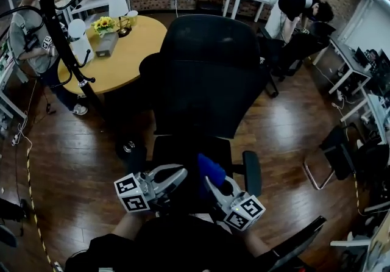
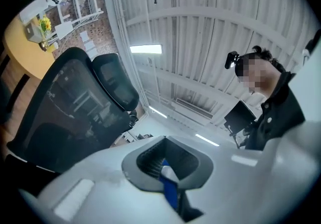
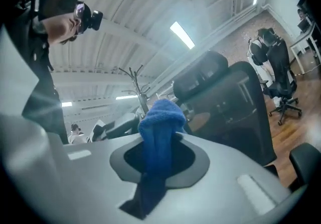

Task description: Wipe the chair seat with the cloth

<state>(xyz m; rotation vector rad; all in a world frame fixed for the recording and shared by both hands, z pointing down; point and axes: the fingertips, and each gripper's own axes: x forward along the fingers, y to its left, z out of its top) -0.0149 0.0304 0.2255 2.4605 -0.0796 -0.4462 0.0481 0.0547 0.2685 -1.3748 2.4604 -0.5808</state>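
Pinching a blue cloth [image 1: 210, 169] [image 3: 159, 122], the right claw [image 1: 211, 184] [image 3: 158, 153] holds it bunched above its jaws, with a dark tail of fabric hanging down below them. The cloth sits just over the near edge of the chair seat [image 1: 186, 147]; whether it touches the seat I cannot tell. The left claw [image 1: 180, 174] [image 2: 168, 177] is close beside it, tip pointing toward the cloth. Its jaws look pressed together, with only a thin blue-and-white strip showing where they meet; what that strip is stays unclear. Both claws are low in the head view, in front of the black office chair [image 1: 210, 75] [image 2: 75, 102] [image 3: 235, 107], whose mesh back rises beyond the seat. An armrest [image 1: 251, 172] stands just right of the right claw. Behind the chair, a round wooden surface [image 1: 131, 45] carries yellow flowers [image 1: 103, 24]. The floor [image 1: 73, 161] is dark wood.
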